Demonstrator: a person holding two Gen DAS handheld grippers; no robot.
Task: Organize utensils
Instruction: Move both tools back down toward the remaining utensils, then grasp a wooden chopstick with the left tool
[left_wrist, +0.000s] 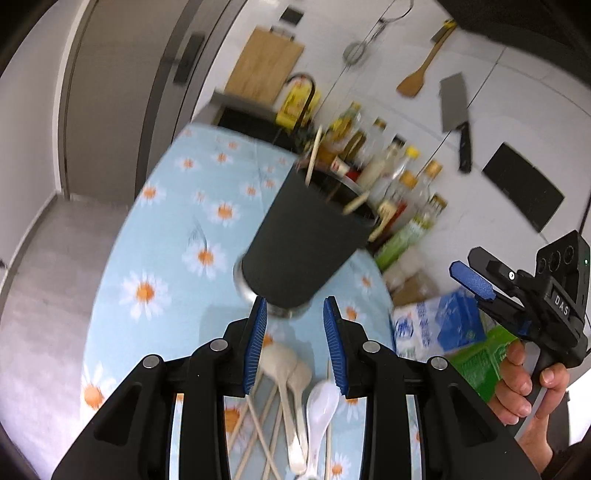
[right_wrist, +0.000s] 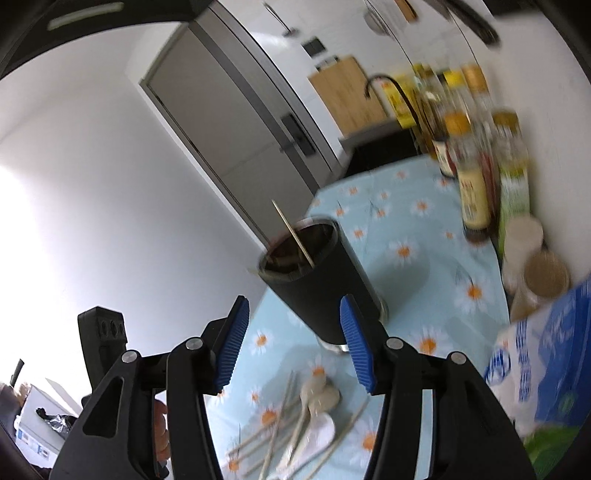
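Note:
A black utensil holder stands on the daisy tablecloth with a chopstick leaning out of it; it also shows in the right wrist view. Below it lies a pile of wooden chopsticks, beige spoons and a white spoon, also seen in the right wrist view. My left gripper is open and empty above the pile. My right gripper is open and empty, close to the holder; it also shows at the right of the left wrist view.
Sauce and oil bottles line the wall side of the table, with a blue-white carton and a green packet nearer. A cleaver, a wooden spatula and a cutting board hang on the wall. The table's left edge drops to the floor.

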